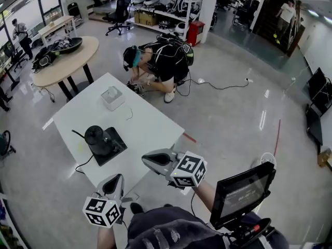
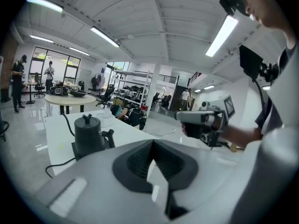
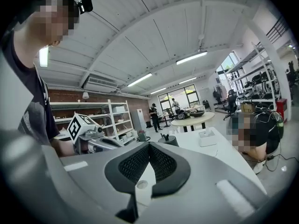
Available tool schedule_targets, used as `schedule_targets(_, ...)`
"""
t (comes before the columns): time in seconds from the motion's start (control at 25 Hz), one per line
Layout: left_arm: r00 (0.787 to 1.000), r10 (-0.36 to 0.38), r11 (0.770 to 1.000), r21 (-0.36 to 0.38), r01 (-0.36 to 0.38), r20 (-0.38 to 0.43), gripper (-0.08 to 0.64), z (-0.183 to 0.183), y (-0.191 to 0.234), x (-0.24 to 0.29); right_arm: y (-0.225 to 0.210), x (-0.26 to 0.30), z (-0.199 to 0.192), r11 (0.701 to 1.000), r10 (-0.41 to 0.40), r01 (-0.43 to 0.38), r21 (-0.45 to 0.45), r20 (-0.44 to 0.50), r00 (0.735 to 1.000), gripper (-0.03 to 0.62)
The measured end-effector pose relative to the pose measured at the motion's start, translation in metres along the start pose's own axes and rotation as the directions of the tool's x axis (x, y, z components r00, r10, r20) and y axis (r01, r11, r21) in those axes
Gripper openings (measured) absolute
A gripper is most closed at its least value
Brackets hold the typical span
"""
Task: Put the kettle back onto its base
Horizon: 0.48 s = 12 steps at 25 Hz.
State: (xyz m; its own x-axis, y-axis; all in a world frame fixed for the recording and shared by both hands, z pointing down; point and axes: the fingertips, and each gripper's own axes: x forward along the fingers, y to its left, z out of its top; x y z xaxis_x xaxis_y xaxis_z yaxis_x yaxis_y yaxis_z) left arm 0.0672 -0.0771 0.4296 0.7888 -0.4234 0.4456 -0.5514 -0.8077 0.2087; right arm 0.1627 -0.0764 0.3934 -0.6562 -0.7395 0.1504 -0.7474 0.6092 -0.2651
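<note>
The black gooseneck kettle (image 1: 96, 138) stands on the left part of its black square base (image 1: 117, 145), near the front-left edge of the white table (image 1: 140, 123). In the left gripper view the kettle (image 2: 88, 135) is ahead and to the left, well out of reach. My left gripper (image 1: 118, 179) hovers off the table's near corner with its jaws together and nothing between them (image 2: 153, 142). My right gripper (image 1: 146, 160) is beside it to the right, over the table's near edge, shut and empty (image 3: 149, 144). The kettle's lid (image 3: 167, 138) peeks over its jaws.
A white box (image 1: 112, 98) and a thin cable lie on the far half of the table. A person (image 1: 158, 61) crouches on the floor just beyond it. A round wooden table (image 1: 65, 61) stands at far left. A screen (image 1: 241, 192) on a mount sits at my lower right.
</note>
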Motion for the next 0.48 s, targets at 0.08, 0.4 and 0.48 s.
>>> schedule_targets(0.08, 0.999, -0.024, 1.000, 0.018, 0.023, 0.029, 0.002, 0.006, -0.023, 0.018, -0.008, -0.019, 0.001, 1.000, 0.007, -0.007, -0.014, -0.002, 1.000, 0.002)
schedule_targets(0.4, 0.999, 0.011, 0.996, 0.083, -0.014, 0.042, 0.000, -0.005, -0.080, 0.029, -0.002, -0.056, -0.025, 0.995, 0.094, -0.093, 0.040, -0.025, 0.995, 0.002)
schedule_targets(0.48, 0.998, 0.038, 0.998, 0.056, -0.040, 0.041, 0.000, -0.009, -0.081, 0.022, 0.005, -0.053, -0.029, 0.991, 0.127, -0.125, 0.045, -0.041, 0.991, 0.002)
